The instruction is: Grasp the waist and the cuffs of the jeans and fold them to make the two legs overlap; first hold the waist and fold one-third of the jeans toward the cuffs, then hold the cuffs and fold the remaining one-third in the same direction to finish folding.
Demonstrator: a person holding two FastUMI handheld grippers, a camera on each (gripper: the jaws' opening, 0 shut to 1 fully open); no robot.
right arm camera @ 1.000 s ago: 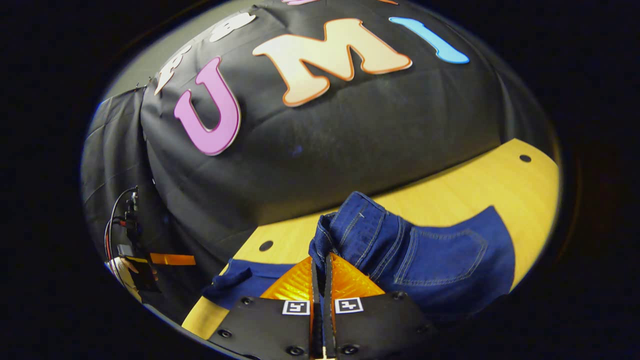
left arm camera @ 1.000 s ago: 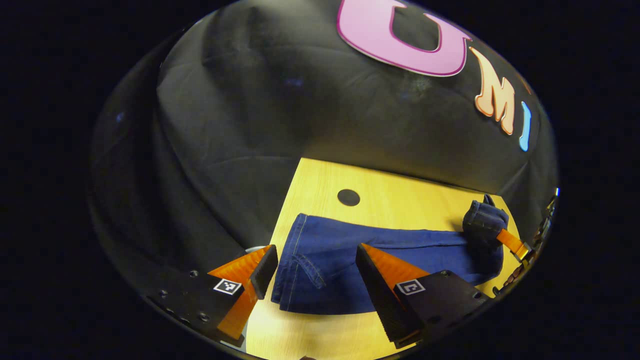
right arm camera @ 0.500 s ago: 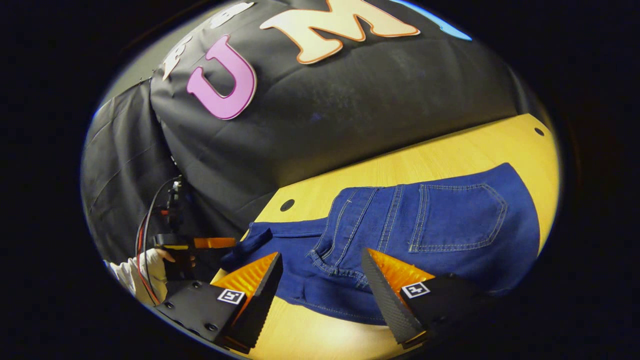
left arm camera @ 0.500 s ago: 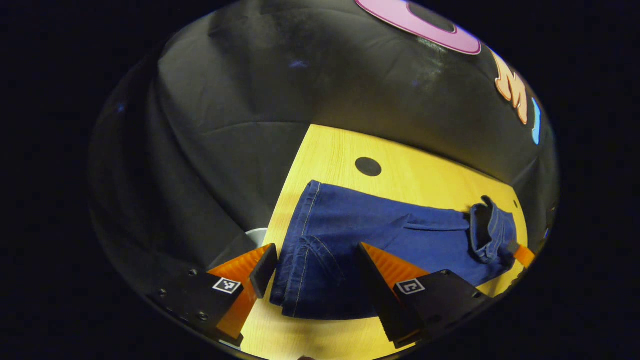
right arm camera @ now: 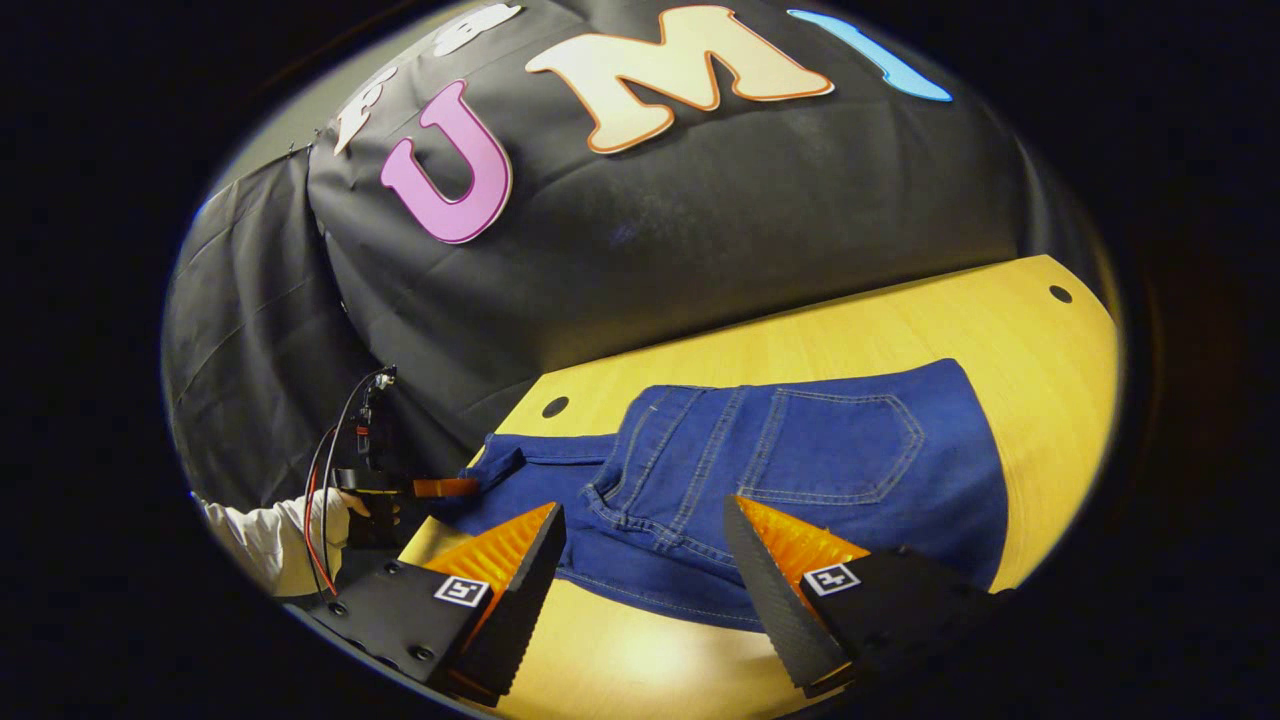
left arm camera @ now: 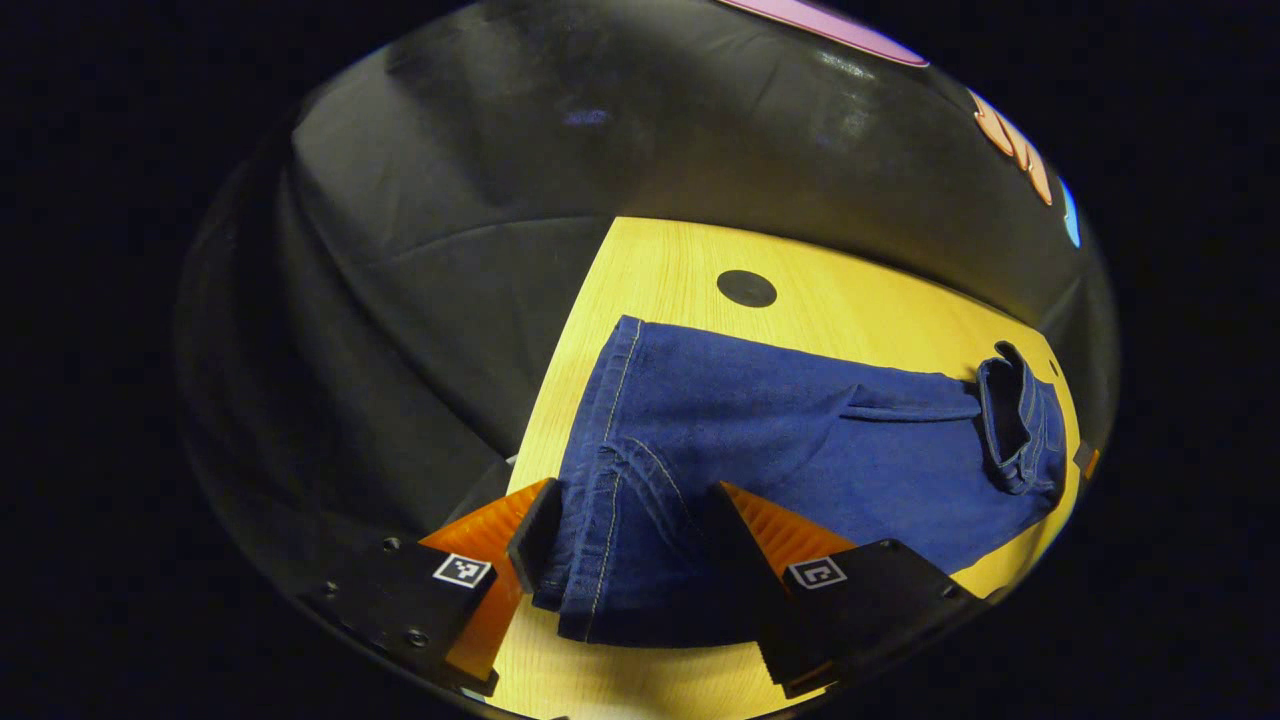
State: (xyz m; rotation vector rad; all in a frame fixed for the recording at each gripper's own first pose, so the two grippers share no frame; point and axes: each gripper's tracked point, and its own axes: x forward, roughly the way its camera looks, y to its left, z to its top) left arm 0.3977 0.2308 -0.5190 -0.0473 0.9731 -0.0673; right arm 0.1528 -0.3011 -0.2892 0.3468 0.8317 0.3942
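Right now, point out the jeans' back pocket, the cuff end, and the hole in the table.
back pocket [right arm camera: 835, 445], right gripper view, middle of the stitched panel
cuff end [left arm camera: 605, 440], left gripper view, hem stitching
table hole [left arm camera: 746, 288], left gripper view, hole's centre

Lighting dim overall. Overhead light falls on the table [right arm camera: 900, 330], with a glare patch near its front edge in the right gripper view. The booth's wall [left arm camera: 480, 200] stays dark, faint sheen on its folds. Strong fisheye bending toward the edges. Focus sharp; no motion blur.
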